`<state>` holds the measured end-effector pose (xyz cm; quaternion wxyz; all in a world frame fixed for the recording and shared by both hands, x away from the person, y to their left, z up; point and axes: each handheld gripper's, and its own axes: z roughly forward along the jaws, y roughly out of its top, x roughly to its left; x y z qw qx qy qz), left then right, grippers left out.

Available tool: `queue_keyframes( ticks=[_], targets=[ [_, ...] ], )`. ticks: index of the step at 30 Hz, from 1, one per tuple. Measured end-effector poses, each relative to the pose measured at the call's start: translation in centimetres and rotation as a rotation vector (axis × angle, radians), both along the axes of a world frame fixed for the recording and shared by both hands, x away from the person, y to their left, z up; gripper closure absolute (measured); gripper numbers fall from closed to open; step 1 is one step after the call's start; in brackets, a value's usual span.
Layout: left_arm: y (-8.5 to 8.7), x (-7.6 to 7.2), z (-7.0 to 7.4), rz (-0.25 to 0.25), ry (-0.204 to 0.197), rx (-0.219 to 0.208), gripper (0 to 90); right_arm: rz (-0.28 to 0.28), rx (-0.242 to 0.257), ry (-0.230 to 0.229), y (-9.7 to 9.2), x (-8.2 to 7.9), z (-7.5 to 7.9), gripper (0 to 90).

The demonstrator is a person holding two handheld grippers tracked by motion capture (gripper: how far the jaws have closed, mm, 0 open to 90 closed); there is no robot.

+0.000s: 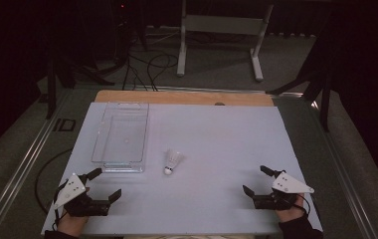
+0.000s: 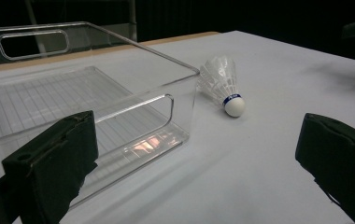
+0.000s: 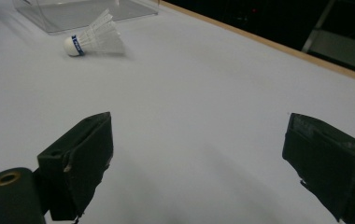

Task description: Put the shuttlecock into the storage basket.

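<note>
The bench (image 1: 217, 149) carried a white surface with a strip of bare wood along its far edge. A clear plastic bin (image 1: 122, 137) stood on the left half of the bench, its long axis running near to far. It was empty, with a ribbed floor and a slot handle cut into each end wall.

A white feathered shuttlecock (image 1: 172, 161) lay on its side on the white surface, just right of the bin's near right corner and apart from it. Its cork head, ringed by a blue band, pointed toward the near edge, and its feather skirt pointed away.

The left claw (image 1: 106, 184) rested at the near left corner of the bench, held by the person's left hand (image 1: 72, 221). Its jaws stood wide apart and released, with nothing between them. In the left gripper view the bin's near end wall sat just beyond the left jaw, and the shuttlecock lay farther off beside the bin's corner.

The right claw (image 1: 254, 180) rested at the near right corner, held by the person's right hand (image 1: 290, 213). Its jaws were likewise spread and released, grasping nothing. In the right gripper view the bare white surface lay between the jaws, with the shuttlecock well apart from them at the far left.
</note>
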<state>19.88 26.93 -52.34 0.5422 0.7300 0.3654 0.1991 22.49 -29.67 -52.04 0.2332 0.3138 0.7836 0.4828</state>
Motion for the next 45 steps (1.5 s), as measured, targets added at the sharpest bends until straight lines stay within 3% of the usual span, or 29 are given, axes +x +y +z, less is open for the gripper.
queue_keyframes(
  ticks=[9, 19, 23, 26, 33, 37, 42, 45],
  targets=[
    [0.1, 0.0, 0.2, 0.000, 0.000, -0.009, 0.1, -0.001, 0.001, -0.007, 0.0, -0.1, 0.2, 8.8],
    [-0.3, 0.0, 1.4, -0.029, 0.013, 0.029, 0.1, 0.002, 0.010, -0.014, 0.0, -0.1, 0.3, 8.8],
    [-0.5, 0.2, 2.2, -0.058, 0.038, 0.053, 0.1, 0.004, 0.014, -0.020, 0.2, 0.0, 0.3, 8.9],
    [-0.6, 0.2, 2.7, -0.079, 0.057, 0.100, 0.1, 0.004, 0.017, -0.024, 0.3, -0.1, 0.4, 8.9],
    [-1.0, 0.4, 3.3, -0.124, 0.151, 0.177, 0.1, -0.001, 0.016, -0.026, 0.4, -0.1, 0.5, 8.9],
    [-1.3, 0.5, 3.7, -0.133, 0.183, 0.213, 0.1, -0.008, 0.018, -0.036, 0.4, -0.1, 0.6, 8.9],
    [-1.5, 0.6, 3.8, -0.141, 0.223, 0.234, 0.1, -0.010, 0.018, -0.031, 0.3, -0.1, 0.6, 8.8],
    [-1.8, 0.7, 3.7, -0.145, 0.275, 0.244, 0.1, -0.008, 0.018, -0.027, 0.4, -0.1, 0.6, 8.8]
  ],
)
